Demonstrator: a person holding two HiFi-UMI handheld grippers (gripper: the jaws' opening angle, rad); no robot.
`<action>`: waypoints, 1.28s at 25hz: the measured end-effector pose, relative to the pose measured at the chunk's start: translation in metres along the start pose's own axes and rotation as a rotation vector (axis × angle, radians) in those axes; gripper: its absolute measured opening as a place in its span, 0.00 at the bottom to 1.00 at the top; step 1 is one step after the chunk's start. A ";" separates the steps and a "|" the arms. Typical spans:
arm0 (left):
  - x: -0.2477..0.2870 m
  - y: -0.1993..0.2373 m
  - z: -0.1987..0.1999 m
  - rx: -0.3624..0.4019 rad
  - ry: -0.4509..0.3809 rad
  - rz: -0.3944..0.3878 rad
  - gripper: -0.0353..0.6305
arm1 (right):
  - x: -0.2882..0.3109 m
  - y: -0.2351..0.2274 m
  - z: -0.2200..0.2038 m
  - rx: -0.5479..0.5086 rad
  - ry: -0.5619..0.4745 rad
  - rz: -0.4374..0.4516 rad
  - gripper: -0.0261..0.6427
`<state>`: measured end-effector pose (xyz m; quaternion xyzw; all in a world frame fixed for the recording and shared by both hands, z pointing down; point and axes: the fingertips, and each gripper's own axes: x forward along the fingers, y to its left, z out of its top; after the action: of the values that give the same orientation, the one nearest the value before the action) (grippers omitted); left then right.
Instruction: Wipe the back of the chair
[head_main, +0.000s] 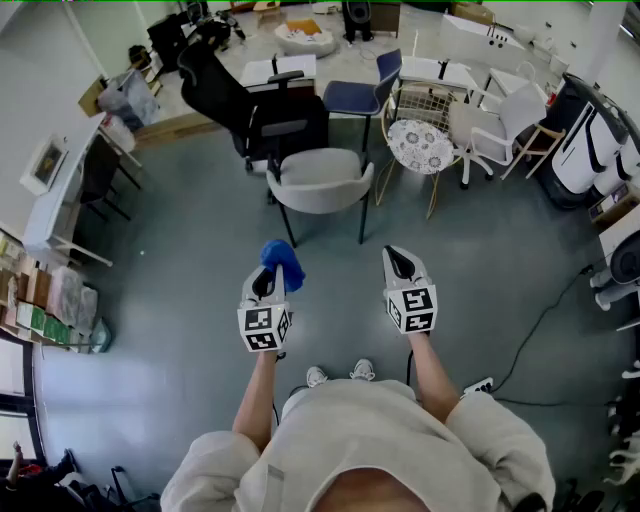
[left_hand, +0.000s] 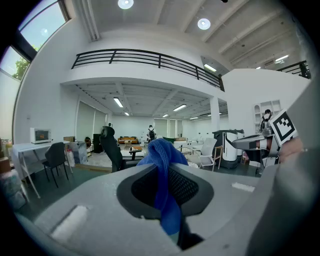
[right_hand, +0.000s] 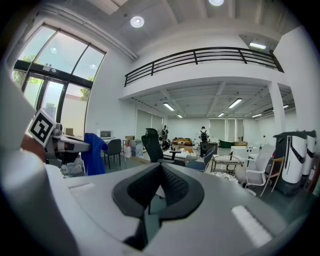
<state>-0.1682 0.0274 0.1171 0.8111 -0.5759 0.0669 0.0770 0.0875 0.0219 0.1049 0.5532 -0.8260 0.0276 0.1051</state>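
A long white desk lines the left wall above the dull blue-grey floor. The left gripper is clenched on a bright blue knitted cloth, which bunches above the jaws and hangs between them. Ahead, apart from both grippers, stands the pale grey padded chair on thin black legs, its curved back towards the person. The right gripper is pressed together on nothing. Farther right sits a white wire chair with a lacy round seat.

Light: I am seeing bright, even light coming from ceiling lamps and windows.
Edges: fisheye is bending lines, darkening corners.
Focus: foreground is blurring.
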 end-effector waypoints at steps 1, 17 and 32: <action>0.000 -0.001 0.000 0.001 0.000 -0.001 0.11 | 0.000 -0.001 0.001 0.000 0.000 -0.001 0.04; 0.006 -0.014 -0.001 0.002 0.011 0.022 0.11 | 0.000 -0.015 -0.006 -0.003 0.014 0.034 0.04; 0.034 -0.038 -0.008 -0.008 0.027 0.089 0.11 | 0.014 -0.049 -0.008 -0.026 -0.066 0.111 0.04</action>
<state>-0.1216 0.0101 0.1299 0.7835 -0.6105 0.0789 0.0847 0.1287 -0.0085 0.1121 0.5055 -0.8588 0.0044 0.0832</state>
